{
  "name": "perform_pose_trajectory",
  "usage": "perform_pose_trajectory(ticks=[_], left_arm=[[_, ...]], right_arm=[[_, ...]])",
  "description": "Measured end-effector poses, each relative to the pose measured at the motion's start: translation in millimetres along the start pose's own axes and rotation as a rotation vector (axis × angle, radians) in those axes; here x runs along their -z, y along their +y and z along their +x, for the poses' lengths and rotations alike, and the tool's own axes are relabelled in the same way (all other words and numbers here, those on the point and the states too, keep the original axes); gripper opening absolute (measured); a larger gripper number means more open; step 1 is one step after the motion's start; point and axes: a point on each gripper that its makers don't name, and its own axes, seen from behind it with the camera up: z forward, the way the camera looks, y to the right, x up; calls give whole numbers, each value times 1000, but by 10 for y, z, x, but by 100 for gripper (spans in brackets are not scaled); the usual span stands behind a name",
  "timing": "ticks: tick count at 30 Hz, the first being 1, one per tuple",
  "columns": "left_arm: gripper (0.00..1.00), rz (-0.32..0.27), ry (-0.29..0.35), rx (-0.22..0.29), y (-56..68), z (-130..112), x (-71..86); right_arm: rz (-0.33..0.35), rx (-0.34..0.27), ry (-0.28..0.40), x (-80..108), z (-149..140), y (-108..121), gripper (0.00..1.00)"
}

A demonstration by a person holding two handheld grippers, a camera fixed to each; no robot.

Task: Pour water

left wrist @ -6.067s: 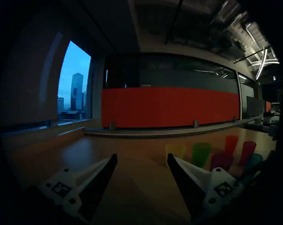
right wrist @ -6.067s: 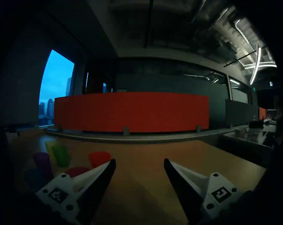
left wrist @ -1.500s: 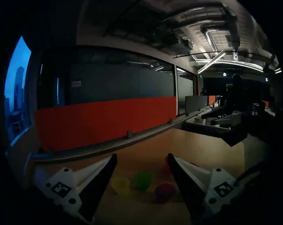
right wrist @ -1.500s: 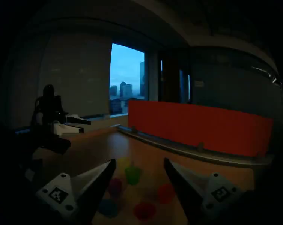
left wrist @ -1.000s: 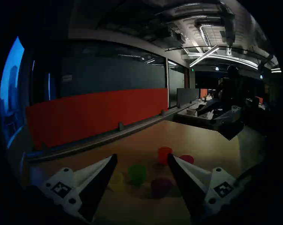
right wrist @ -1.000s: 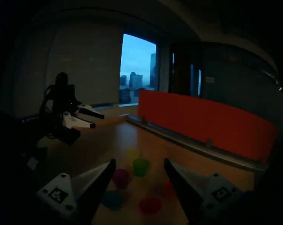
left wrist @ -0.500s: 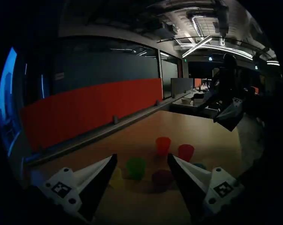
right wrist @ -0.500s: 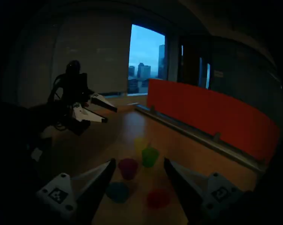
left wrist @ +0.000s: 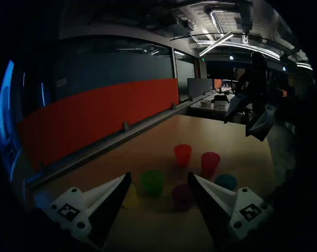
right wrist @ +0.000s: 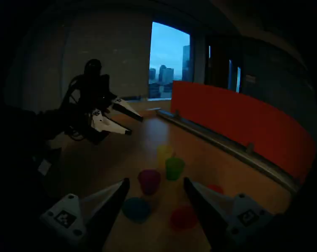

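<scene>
Left gripper spread, facing green cup, right gripper likewise

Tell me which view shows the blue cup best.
Right gripper view: the blue cup sits whole and near, between the right claw's open fingers. In the left gripper view it is farther off, its lower edge hidden behind a finger of the left claw.

Six cups on one table, one red partition, and two tongs: left tongs, right tongs.

yellow cup | half hidden by left tool | contents unreadable
</scene>
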Motion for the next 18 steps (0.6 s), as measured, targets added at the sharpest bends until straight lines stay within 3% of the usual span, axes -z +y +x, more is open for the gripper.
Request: perform_pose_trajectory(ticks=[18], left_arm=[[99, -32, -76, -24, 12, -318, -377]], right_arm=[[36, -17, -44, -130, -340, -140, 98]])
